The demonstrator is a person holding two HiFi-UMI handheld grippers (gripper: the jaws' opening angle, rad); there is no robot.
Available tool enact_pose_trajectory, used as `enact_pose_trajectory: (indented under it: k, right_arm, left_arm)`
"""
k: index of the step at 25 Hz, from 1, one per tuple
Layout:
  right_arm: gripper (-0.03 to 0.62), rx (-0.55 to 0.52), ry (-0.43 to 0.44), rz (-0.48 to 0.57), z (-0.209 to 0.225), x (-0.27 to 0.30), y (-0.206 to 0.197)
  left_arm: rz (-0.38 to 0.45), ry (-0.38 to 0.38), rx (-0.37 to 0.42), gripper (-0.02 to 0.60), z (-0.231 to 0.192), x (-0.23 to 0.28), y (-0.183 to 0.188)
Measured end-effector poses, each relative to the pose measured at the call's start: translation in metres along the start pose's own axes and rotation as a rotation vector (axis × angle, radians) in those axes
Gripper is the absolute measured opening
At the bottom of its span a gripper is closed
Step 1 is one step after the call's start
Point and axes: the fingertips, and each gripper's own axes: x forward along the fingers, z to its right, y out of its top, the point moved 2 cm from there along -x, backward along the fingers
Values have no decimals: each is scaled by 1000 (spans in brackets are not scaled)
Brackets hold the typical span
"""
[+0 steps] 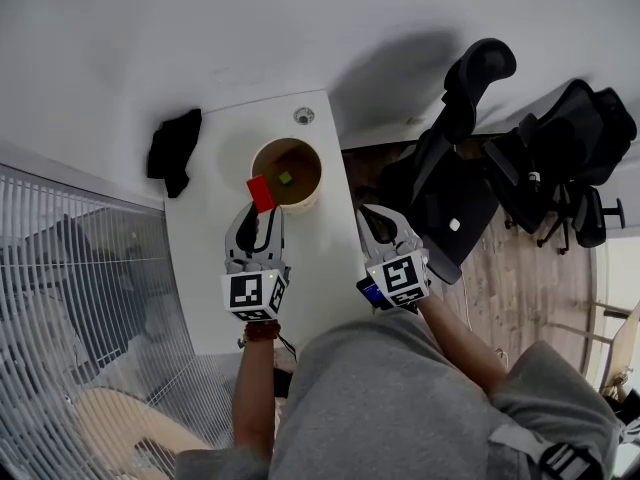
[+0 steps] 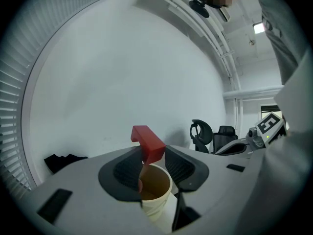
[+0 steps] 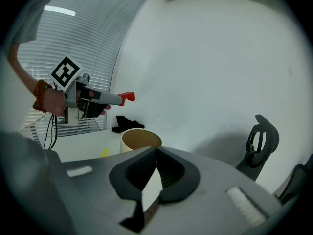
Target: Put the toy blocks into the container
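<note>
Red toy block (image 1: 261, 193) is pinched between the two jaws of my left claw (image 1: 258, 226); in the left gripper view the block (image 2: 148, 143) sticks up above the pads and has a hooked shape; it hangs over the near rim of the round cream container (image 1: 312, 190), not inside it. The container stands on the white tabletop (image 1: 200, 248); one small yellow-green block (image 1: 285, 178) lies on its brown bottom. My right claw (image 1: 385, 230) is near the right edge of the tabletop, apart from the container; its jaws are pressed together at the tips with nothing between them. A black cloth (image 1: 173, 148) hangs at the left edge of the tabletop; black office chairs (image 1: 450, 168) stand at the right.
</note>
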Motion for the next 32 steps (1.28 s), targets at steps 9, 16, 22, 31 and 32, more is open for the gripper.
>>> enact_pose_trajectory:
  k: [9, 16, 22, 31, 32]
  right_arm:
    - [12, 15, -15, -10, 10, -4, -2]
    - [11, 18, -33, -9, 18, -4, -2]
    - [11, 18, -47, -11, 25, -3, -3]
    - [11, 22, -53, -22, 26, -4, -8]
    - [11, 22, -54, -23, 26, -4, -8]
  left_arm:
    - [-6, -27, -13, 147, 9, 22, 3]
    - [-41, -32, -36, 147, 9, 36, -9]
    - [-63, -37, -52, 147, 7, 44, -17]
    - [-91, -33, -62, 147, 5, 49, -28]
    - [-95, -35, -64, 147, 4, 50, -29]
